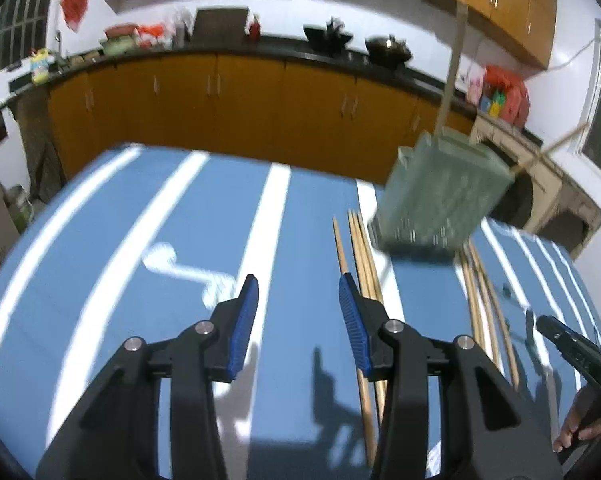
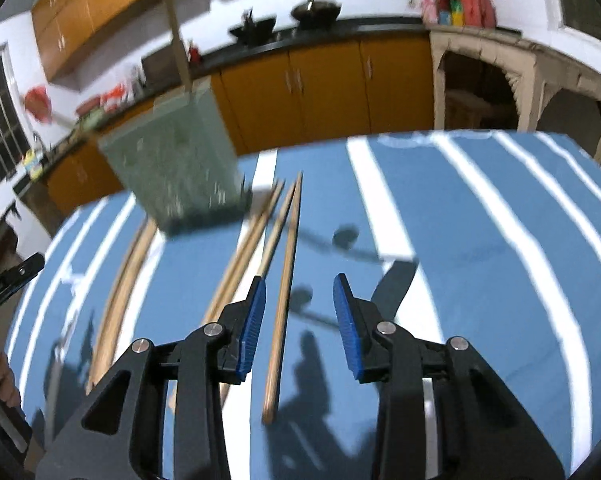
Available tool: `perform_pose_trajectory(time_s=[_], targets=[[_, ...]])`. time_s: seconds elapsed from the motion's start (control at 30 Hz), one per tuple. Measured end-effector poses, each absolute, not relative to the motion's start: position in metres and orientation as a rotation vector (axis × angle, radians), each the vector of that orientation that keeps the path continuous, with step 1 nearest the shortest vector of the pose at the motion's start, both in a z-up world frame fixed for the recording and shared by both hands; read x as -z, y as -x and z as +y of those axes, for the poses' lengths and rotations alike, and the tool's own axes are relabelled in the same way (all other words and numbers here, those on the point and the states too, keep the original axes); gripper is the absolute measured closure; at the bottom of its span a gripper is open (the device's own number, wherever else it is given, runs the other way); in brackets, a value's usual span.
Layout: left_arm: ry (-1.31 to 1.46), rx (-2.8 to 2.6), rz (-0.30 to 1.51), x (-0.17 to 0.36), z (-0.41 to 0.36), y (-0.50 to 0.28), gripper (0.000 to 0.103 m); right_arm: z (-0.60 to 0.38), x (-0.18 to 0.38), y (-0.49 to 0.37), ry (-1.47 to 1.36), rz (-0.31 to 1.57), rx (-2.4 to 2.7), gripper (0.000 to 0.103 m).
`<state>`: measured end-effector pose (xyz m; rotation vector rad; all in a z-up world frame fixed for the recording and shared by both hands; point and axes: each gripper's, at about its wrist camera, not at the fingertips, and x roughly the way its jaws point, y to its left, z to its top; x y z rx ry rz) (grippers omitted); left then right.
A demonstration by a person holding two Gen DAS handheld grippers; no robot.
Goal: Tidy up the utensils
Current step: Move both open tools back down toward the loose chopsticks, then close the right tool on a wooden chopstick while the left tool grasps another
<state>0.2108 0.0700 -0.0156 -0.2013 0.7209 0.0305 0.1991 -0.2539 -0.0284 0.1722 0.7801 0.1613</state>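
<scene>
Two grippers are hanging over the striped blue tabletop [image 2: 480,240] here, both with jaws spread and nothing pinched between them.

Nearest thing first: in the right wrist view, the right gripper [image 2: 299,320] is sitting right over a single wooden chopstick [image 2: 281,312]. Its long axis is running from the bottom middle of the frame up toward the top, pretty much in line with the way the jaws are pointing, and it's lying in the gap, a bit closer to the left-hand pad. Looks like the pads aren't touching it yet. So I'd say the right hand is the nearer one for this stick, and the jaws just need to come down and close across it.

The left gripper [image 1: 298,320] is hovering over bare cloth in its own view, with a bundle of chopsticks [image 1: 362,248] lying just right of its right-hand pad, also running lengthwise up the frame. Another few sticks [image 1: 484,304] are lying further right.

Further up, a green perforated utensil holder [image 2: 176,164] is standing on the tabletop, blurry, with a stick or two already in it. That's likely where everything's going. A dark spoon [image 2: 346,238] is lying right of centre, beyond the right jaws.
</scene>
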Motion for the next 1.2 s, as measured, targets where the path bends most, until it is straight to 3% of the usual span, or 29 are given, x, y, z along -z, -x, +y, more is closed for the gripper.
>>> perform_pose_trajectory(time_s=[0.27,0.37,0.4,0.47,1.2], targets=[[0.203,0.022,0.797,0.043,0.056,-0.207,0.062,-0.235,0.053,-0.194,-0.107,0.848,-0.176,0.073],[0.196,0.033,0.813,0.048,0.05,-0.206,0.062,-0.232,0.057,-0.191,-0.067,0.851,-0.155,0.08],[0.195,0.037,0.817,0.049,0.048,-0.206,0.062,-0.232,0.057,-0.19,-0.06,0.853,-0.144,0.088],[0.196,0.046,0.824,0.051,0.045,-0.205,0.063,-0.236,0.057,-0.19,-0.063,0.854,-0.129,0.095],[0.073,0.082,0.896,0.073,0.008,-0.207,0.094,-0.27,0.057,-0.194,-0.136,0.849,-0.013,0.095]])
